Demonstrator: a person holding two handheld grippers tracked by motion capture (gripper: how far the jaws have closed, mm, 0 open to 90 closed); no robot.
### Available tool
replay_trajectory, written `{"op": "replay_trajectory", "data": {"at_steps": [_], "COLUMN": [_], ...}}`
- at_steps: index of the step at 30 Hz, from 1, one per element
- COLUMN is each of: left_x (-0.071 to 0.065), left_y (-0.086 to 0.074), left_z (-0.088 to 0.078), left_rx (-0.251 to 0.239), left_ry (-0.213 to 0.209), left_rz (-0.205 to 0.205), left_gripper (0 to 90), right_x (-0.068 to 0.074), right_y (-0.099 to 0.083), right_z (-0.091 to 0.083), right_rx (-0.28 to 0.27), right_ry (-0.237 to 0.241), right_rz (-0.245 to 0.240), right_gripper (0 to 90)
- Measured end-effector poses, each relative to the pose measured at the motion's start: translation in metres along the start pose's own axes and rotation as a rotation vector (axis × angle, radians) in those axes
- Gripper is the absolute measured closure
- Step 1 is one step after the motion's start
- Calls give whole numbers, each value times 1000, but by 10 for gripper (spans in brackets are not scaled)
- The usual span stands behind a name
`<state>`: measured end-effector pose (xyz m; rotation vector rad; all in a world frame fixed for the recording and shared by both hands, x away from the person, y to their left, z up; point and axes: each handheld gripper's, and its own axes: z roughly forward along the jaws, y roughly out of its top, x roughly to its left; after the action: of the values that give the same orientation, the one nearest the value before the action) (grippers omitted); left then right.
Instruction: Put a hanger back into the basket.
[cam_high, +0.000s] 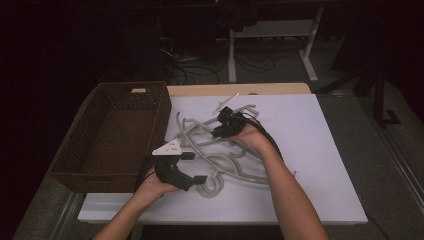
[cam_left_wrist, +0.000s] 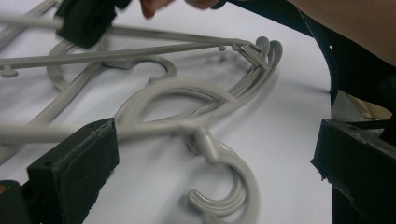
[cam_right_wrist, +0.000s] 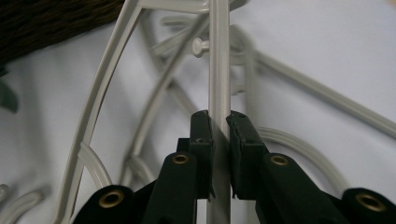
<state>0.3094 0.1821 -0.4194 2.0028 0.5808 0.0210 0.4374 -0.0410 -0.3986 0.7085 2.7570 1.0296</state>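
A tangle of grey plastic hangers (cam_high: 220, 155) lies on the white table top (cam_high: 310, 150). My right gripper (cam_high: 220, 125) is over the far part of the pile, shut on one hanger's straight bar (cam_right_wrist: 219, 70), which runs up between the jaws of my right gripper (cam_right_wrist: 219, 123). Near the front edge my left gripper (cam_high: 194, 167) is open beside the pile's hooks (cam_high: 211, 186). In the left gripper view the jaws of my left gripper (cam_left_wrist: 215, 144) stand wide apart, with the stacked hooks (cam_left_wrist: 233, 186) on the table between them, untouched.
A dark wicker basket (cam_high: 75, 170) stands on the table's left side, right beside the hangers. Behind the table, white desk legs (cam_high: 312, 45) and cables rest on the dark floor. Bare white surface lies to the right of the pile.
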Motion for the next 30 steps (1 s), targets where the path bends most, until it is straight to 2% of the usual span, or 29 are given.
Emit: {"op": "replay_trajectory", "data": {"at_steps": [1,5,7,8,11,14,15,17,18,20,25,30], "left_x": [0,0,-1,-1,0,0,1,1,1,1,1,1], "left_y": [0,0,0,-1,-1,-1,-1,-1,-2,-2,-3,-5], "left_z": [0,0,1,1,1,0,0,0,1,1,3,4], "left_rx": [2,2,3,7,9,8,8,9,11,15,25,34], "left_ry": [0,-2,-2,-2,-2,-1,-1,1,1,2,2,8], "left_rz": [1,1,-1,1,2,0,-1,-1,-1,3,-3,-1], "left_gripper": [0,0,0,0,0,0,0,0,0,0,0,0], "right_x": [4,11,12,13,13,13,13,13,15,17,23,40], "right_y": [1,1,0,0,-2,-8,-17,-21,-31,-42,-65,-89], "right_z": [7,21,23,25,20,5,-9,-13,-25,-37,-56,-69], "right_rx": [18,51,57,51,24,-13,-26,-27,-31,-40,-66,-80], "right_ry": [28,62,65,59,70,42,26,18,1,-13,-17,-3], "right_rz": [-29,-62,-63,-60,-36,13,52,58,94,116,131,133], "right_gripper": [803,798,793,721,690,666,666,666,669,673,673,673]}}
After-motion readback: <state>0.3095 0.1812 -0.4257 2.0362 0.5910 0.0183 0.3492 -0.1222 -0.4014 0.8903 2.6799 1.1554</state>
